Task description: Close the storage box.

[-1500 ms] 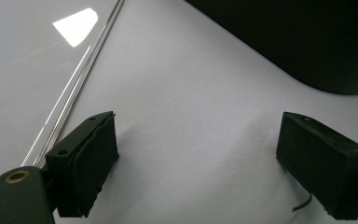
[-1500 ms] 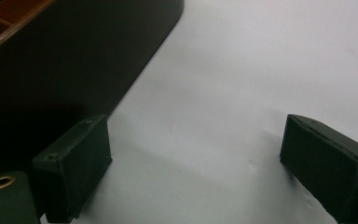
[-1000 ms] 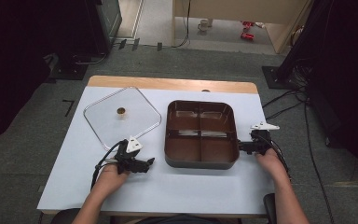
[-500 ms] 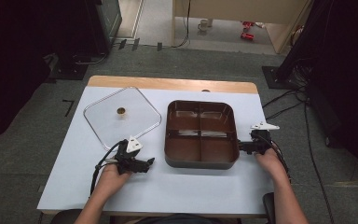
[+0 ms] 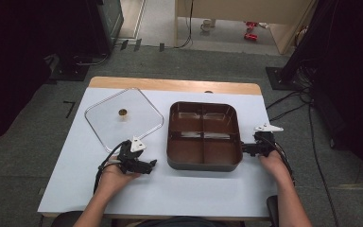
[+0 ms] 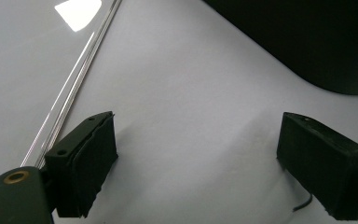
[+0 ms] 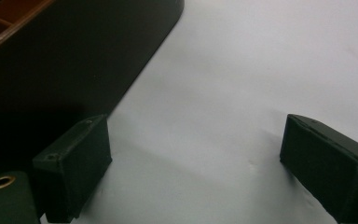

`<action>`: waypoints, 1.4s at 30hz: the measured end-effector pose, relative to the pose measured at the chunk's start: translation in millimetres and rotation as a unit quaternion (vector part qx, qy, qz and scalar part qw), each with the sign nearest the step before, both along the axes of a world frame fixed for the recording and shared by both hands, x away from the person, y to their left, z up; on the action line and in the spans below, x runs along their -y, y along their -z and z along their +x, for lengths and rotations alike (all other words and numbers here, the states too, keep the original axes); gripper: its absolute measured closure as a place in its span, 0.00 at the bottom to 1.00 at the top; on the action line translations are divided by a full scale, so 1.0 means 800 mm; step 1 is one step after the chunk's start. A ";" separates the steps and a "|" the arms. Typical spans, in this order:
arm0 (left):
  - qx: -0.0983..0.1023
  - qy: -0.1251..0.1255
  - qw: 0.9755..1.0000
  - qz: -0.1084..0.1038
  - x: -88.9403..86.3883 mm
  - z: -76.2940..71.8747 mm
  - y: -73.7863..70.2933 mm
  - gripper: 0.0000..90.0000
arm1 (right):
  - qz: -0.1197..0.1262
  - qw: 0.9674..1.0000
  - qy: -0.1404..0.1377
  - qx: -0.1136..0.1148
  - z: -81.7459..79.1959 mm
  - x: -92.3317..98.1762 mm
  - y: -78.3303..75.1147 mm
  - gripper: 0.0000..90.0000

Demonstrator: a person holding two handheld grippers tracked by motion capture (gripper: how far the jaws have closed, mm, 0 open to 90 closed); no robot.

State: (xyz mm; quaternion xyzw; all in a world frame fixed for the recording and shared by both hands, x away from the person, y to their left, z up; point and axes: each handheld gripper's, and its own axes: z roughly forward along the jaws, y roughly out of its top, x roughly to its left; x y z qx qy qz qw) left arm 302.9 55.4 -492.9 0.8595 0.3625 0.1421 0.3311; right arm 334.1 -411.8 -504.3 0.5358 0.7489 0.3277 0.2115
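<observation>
A dark brown tray (image 5: pixel 203 163) with four empty compartments sits mid-table. A clear square lid (image 5: pixel 105 124) with a small brown knob lies flat to its left. My left gripper (image 5: pixel 151 164) rests low on the table between the lid's near corner and the tray, open, nothing between its jaws. In the left gripper view (image 6: pixel 198 135) the lid's edge (image 6: pixel 72 84) runs past the left jaw and the tray (image 6: pixel 307 37) looms upper right. My right gripper (image 5: pixel 244 149) is open beside the tray's right wall (image 7: pixel 74 60), its jaws (image 7: pixel 196 135) over bare table.
The white table top (image 5: pixel 194 194) has free room along its near side. A wooden strip (image 5: pixel 170 85) edges the far side. Cables (image 5: pixel 288 106) and dark equipment stand on the floor around the table.
</observation>
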 end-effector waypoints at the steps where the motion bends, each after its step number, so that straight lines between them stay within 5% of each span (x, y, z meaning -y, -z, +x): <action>1: -0.003 0.001 1.000 0.003 0.001 0.001 -0.001 0.15 | 0.000 1.000 0.000 0.000 0.000 0.000 0.000 0.09; 8: -0.026 0.010 1.000 0.007 -0.002 0.004 -0.008 0.17 | 0.000 1.000 0.000 0.000 0.000 0.000 0.000 0.09; 21: -0.073 0.012 0.997 -0.019 -0.004 0.014 -0.025 0.24 | 0.000 1.000 0.000 0.000 0.000 0.000 0.000 0.09; 38: -0.077 0.040 0.996 -0.035 0.000 0.028 -0.050 0.25 | 0.000 1.000 0.000 0.000 0.000 0.000 0.000 0.09; 42: -0.086 0.044 0.993 -0.064 0.000 0.033 -0.054 0.26 | 0.000 1.000 0.000 0.000 0.000 0.000 0.000 0.09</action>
